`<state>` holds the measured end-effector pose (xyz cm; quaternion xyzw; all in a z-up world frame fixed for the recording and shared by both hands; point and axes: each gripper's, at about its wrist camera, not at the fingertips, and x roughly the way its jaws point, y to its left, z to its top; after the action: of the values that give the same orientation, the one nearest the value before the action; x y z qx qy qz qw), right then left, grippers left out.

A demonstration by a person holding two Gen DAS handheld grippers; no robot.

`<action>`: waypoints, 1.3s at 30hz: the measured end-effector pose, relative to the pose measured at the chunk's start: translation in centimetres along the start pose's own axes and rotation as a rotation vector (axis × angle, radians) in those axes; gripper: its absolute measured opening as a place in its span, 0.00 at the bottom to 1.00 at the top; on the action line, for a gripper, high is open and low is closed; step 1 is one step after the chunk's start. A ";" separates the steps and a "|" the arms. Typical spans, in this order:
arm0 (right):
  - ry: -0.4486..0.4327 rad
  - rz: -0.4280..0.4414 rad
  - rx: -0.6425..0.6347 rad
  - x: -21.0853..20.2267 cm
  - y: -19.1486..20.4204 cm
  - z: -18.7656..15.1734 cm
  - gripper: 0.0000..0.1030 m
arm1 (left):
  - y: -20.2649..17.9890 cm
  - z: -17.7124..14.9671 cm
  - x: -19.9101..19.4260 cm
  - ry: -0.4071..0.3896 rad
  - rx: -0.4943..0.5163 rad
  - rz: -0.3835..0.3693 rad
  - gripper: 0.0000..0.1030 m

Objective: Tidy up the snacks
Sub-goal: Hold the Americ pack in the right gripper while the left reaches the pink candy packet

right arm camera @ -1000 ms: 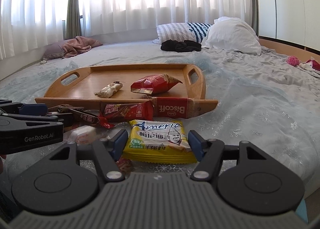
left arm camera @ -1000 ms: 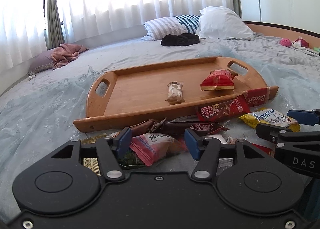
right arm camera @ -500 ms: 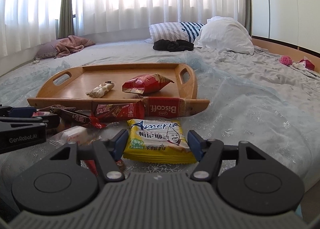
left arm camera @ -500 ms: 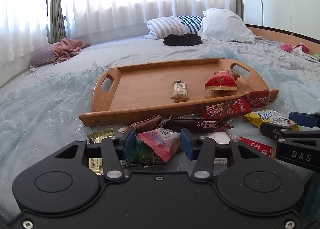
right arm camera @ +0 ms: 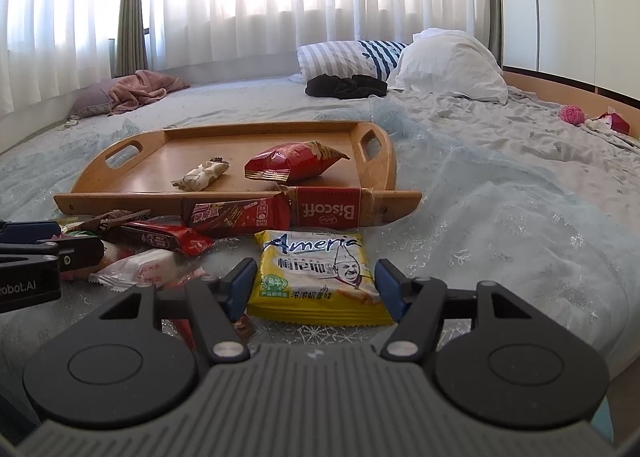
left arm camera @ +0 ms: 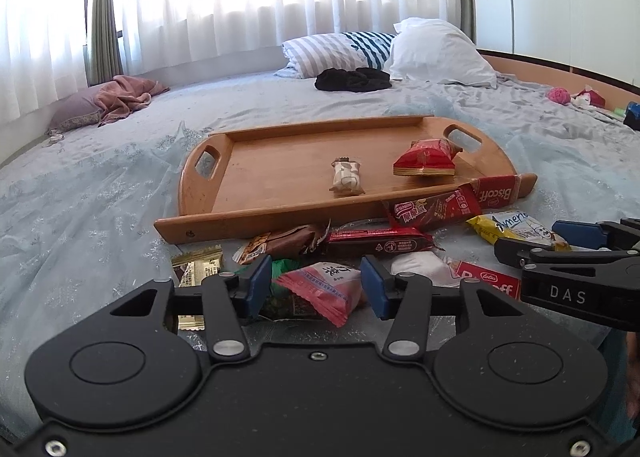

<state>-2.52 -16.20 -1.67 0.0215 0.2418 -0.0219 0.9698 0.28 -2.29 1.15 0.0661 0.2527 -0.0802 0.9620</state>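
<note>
1. The left gripper [left arm camera: 314, 287] has narrowed its jaws over the past second. They stood wide around the pink packet [left arm camera: 324, 285] and now sit in against its sides. One blue pad also catches a green wrapper [left arm camera: 282, 267] lying beside it. From here it looks clamped on the packet.
2. The pink packet is low in the loose pile on the bedspread [left arm camera: 100, 197], in front of the wooden tray [left arm camera: 280, 161]. It looks tipped, one corner hanging, so I'd guess it is just coming free of the heap.
3. The right gripper [right arm camera: 316, 285] has not altered. Its jaws flank the yellow Ameria packet [right arm camera: 318, 277], which lies flat on the bedspread just short of the tray's near rail. The pads are right at the packet's edges, but I cannot tell whether they are pressing.
4. The tray holds only a red snack bag [left arm camera: 424, 163] and a small beige bar [left arm camera: 347, 176], as it did a second ago. A Biscoff pack [left arm camera: 494, 191] leans on the rail outside it.
5. So the sorting is early. The left hand appears ready to carry its packet over; most snacks are outside the tray.
</note>
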 end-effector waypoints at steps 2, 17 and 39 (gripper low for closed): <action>0.000 0.001 0.003 0.0 0.0 0.0 0.65 | -0.2 0.2 0.4 -0.006 0.003 0.005 0.49; -0.002 0.009 0.019 0.3 -0.2 -0.2 0.64 | -0.2 0.1 -0.2 0.003 0.006 -0.023 0.42; -0.007 -0.012 0.039 1.1 -0.4 0.1 0.65 | 0.6 0.3 -0.4 0.088 -0.008 -0.199 0.46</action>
<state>-1.55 -16.61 -2.10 0.0389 0.2383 -0.0326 0.9699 0.21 -1.72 1.62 0.0403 0.3001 -0.1712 0.9375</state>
